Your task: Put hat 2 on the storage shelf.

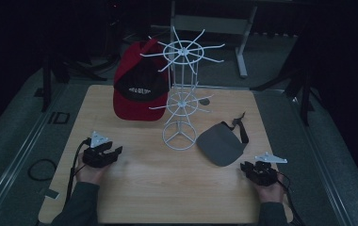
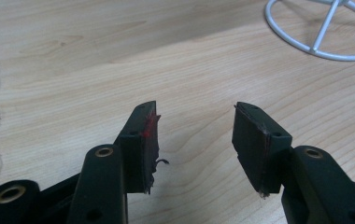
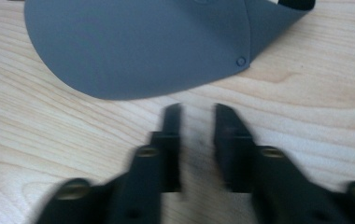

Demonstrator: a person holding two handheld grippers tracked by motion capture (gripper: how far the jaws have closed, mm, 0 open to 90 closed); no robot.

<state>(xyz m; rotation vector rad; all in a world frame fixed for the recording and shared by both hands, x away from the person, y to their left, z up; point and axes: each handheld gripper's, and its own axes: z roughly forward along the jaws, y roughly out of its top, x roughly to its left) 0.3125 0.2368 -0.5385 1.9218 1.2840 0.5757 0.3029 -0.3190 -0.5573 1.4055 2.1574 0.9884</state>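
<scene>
Visor [image 3: 138,44] lies flat on the table [image 1: 158,188], just ahead of the right gripper [image 3: 198,114], whose jaws stand slightly parted and empty. The left gripper [image 2: 195,128] gapes wide, empty. Likely step: approach; next, nip the brim.

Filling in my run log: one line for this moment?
left tongs open, empty | right tongs open, near grey visor | red cap on white rack

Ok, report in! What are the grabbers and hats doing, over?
Left gripper open, empty. Right gripper open beside grey visor cap. Red-and-black cap on white wire rack. Nothing in between.
</scene>
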